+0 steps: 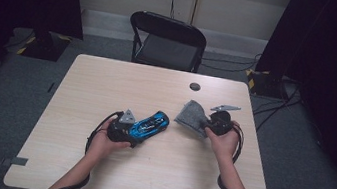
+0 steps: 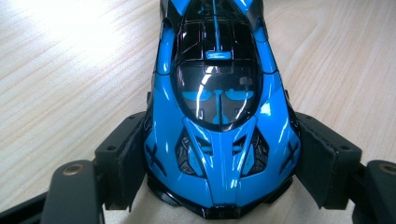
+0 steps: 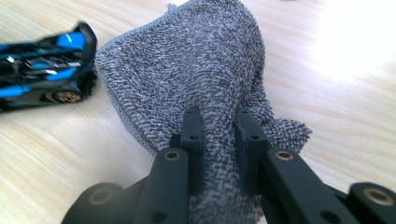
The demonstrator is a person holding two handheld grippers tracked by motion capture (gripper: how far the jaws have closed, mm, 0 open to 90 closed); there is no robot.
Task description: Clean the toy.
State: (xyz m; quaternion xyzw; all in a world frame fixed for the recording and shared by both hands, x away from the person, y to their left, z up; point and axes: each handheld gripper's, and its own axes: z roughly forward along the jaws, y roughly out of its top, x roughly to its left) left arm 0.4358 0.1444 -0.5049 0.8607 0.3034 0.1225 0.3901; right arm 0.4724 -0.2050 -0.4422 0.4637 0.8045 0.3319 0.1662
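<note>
toy car (image 2: 219, 116): nose cut off at top edge, left gripper view | grey cloth (image 3: 187, 84): lower end hidden between jaws, right gripper view

Right claw (image 3: 219, 126) pinches a grey cloth (image 3: 187, 70); blue toy car (image 3: 44, 65) lies just beside it

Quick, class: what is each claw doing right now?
Left claw: closed on the blue toy car.
Right claw: closed on the grey cloth.
</note>
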